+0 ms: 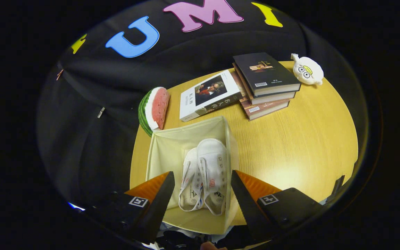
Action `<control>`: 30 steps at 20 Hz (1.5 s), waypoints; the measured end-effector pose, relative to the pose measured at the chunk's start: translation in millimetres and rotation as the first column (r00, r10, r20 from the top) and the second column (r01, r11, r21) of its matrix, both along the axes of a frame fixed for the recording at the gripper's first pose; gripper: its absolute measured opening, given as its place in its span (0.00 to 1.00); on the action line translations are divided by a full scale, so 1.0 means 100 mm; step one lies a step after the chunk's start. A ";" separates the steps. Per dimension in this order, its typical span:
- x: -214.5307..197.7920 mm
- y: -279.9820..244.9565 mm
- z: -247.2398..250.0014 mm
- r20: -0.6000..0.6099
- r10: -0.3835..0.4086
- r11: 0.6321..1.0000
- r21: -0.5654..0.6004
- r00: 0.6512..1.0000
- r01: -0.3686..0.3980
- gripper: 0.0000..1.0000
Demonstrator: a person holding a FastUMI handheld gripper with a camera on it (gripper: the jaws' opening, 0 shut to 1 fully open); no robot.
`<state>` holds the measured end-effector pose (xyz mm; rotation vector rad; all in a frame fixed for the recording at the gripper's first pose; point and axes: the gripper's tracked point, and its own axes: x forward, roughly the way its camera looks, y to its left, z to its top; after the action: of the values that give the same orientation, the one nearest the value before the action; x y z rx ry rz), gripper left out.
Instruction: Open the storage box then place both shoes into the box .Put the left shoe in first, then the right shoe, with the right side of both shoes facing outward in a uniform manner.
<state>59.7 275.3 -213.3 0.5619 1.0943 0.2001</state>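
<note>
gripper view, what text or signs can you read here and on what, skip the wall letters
"名人传" on the white book, front and spine.
Black book on the stack: barcode and gold emblem, title too small.
Lowest book: barcode, digits unreadable.
Shoes in the box: red and dark insole marks, blurred.
Open gripper: a square marker on each finger, no words.

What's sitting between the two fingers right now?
In the gripper view, the gripper is open, and the two white shoes lie side by side between its fingers, inside the open storage box on the table.
</note>
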 end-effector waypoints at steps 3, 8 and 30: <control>0.06 -0.16 0.13 0.063 -0.039 0.999 -0.005 0.997 0.040 0.99; 0.23 -0.65 0.33 0.174 -0.115 0.990 -0.055 0.978 0.126 0.99; -0.04 -2.77 1.83 0.736 -0.077 0.802 -0.355 0.672 0.481 0.99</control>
<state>55.9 -1.5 -30.2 0.1131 0.2588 -0.1792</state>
